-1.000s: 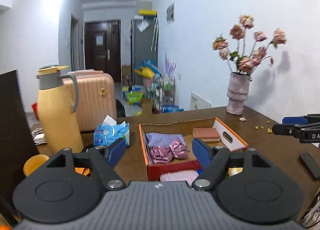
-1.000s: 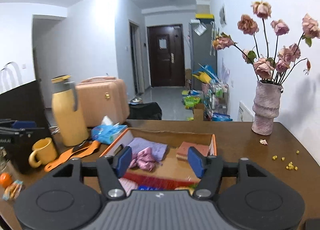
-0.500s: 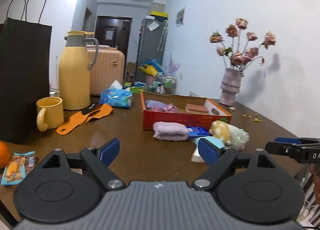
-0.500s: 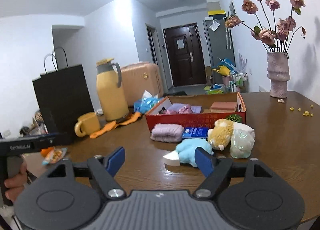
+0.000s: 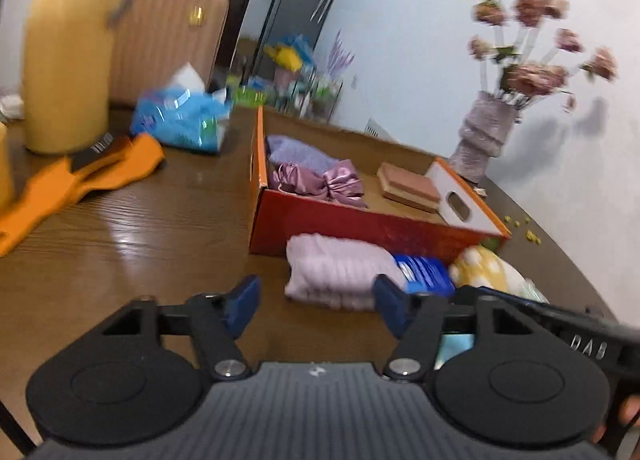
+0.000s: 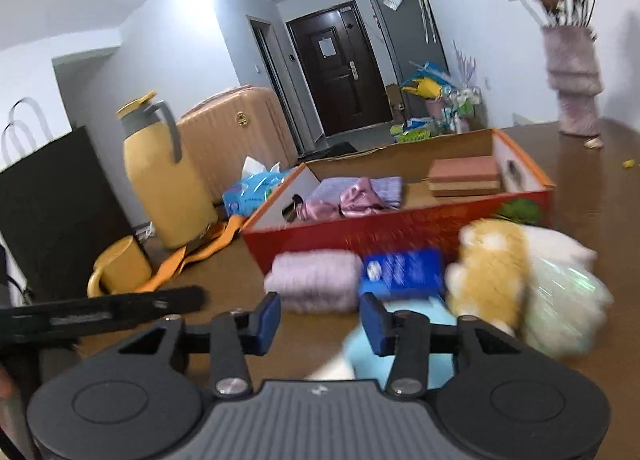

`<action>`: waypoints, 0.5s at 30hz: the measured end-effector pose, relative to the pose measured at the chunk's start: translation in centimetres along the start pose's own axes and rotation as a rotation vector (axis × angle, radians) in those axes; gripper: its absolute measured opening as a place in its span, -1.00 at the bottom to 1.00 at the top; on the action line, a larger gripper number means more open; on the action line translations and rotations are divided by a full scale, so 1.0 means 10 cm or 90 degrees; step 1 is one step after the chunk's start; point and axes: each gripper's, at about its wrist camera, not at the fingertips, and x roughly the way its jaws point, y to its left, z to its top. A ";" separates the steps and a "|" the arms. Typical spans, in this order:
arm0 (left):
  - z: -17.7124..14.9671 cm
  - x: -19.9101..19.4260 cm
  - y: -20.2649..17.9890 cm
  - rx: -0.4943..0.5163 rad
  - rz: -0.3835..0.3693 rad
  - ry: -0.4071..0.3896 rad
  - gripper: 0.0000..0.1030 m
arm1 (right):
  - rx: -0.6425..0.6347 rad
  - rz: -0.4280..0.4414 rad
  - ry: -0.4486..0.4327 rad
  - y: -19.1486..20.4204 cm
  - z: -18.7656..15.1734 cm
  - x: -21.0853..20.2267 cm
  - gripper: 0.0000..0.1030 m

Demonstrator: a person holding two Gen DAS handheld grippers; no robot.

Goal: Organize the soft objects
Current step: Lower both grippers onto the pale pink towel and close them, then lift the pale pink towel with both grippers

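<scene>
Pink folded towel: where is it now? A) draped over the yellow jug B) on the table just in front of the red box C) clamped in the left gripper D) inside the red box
B. The pink folded towel lies on the table against the outer front wall of the red box, beside a blue packet; the left gripper is open and short of it.
</scene>
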 end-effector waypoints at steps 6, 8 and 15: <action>0.12 0.72 0.27 -0.066 -0.065 0.077 -0.44 | -0.032 -0.045 0.043 -0.04 0.28 0.88 -0.32; 0.08 0.72 0.28 -0.055 -0.068 0.084 -0.62 | -0.042 -0.044 0.064 -0.04 0.27 1.05 -0.44; -0.13 0.31 0.35 -0.084 -0.049 0.076 -0.70 | -0.096 0.009 0.099 0.17 0.16 1.10 -0.44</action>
